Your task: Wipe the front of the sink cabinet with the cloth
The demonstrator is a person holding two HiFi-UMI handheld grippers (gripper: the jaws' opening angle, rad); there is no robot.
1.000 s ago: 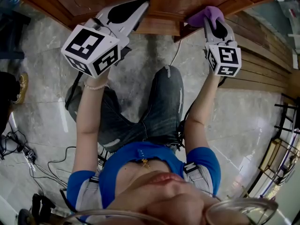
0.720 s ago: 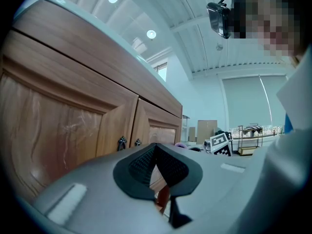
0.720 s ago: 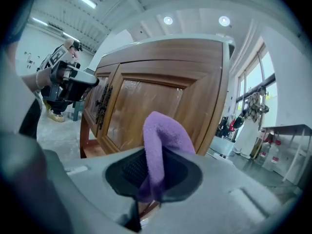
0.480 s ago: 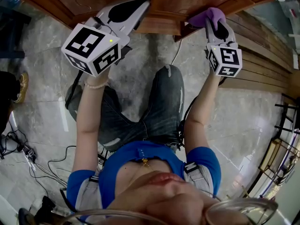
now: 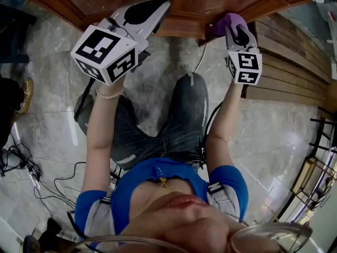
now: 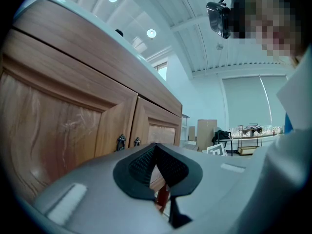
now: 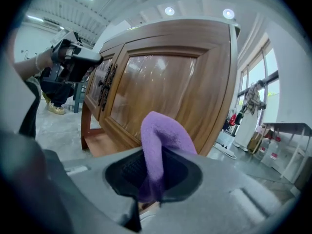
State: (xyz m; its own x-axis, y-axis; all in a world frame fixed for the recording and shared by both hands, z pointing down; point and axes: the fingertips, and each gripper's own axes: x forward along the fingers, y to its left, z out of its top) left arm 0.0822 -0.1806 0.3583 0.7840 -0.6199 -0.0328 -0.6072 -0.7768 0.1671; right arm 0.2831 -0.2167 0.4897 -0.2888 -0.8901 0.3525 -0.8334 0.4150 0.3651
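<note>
The wooden sink cabinet [image 5: 184, 4] runs along the top of the head view, its panelled doors [image 7: 161, 87] filling the right gripper view. My right gripper [image 5: 231, 26] is shut on a purple cloth [image 7: 158, 140], which folds up out of the jaws and sits by the lower right corner of the cabinet front [image 5: 224, 22]. My left gripper [image 5: 160, 7] is shut with nothing in it, its tip close to the cabinet front near the two dark door handles [image 6: 127, 141].
A person's knee in jeans [image 5: 181, 109] lies between the two grippers on the grey tiled floor [image 5: 274, 136]. Wooden slats [image 5: 295, 62] lie to the right of the cabinet. Cables [image 5: 31, 178] trail on the floor at the left. A metal rack [image 5: 316, 167] stands at far right.
My right gripper with the cloth has shifted slightly left and up along the cabinet's lower edge. The left gripper has barely moved.
</note>
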